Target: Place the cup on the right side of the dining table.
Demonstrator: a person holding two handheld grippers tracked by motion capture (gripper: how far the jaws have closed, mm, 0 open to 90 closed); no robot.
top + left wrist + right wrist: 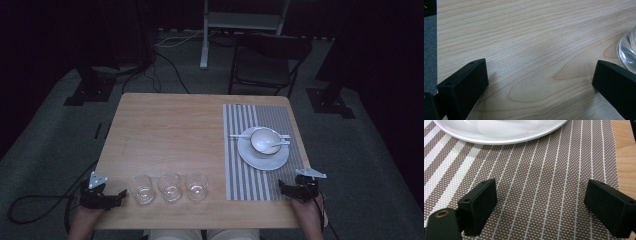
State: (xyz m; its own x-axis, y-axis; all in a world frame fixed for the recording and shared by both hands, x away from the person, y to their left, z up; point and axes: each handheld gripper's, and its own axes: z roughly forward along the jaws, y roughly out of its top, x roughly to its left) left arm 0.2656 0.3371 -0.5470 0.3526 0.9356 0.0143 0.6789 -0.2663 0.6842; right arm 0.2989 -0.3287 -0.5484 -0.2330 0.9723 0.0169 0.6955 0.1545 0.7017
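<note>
Left gripper (121, 193) fingers spread, nearest glass (141, 189) just beside, untouched.

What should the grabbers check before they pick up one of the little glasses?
1. Left gripper jaws open and empty: ok.
2. Right gripper jaws open and empty, over the striped placemat: ok.
3. Nearest glass upright, just beside the left gripper: ok.
4. Three glasses in a row, middle glass and third glass standing apart: ok.
5. Anything inside the glasses: cannot tell.
6. Bowl and spoon sitting on the plate, away from the glasses: ok.
</note>
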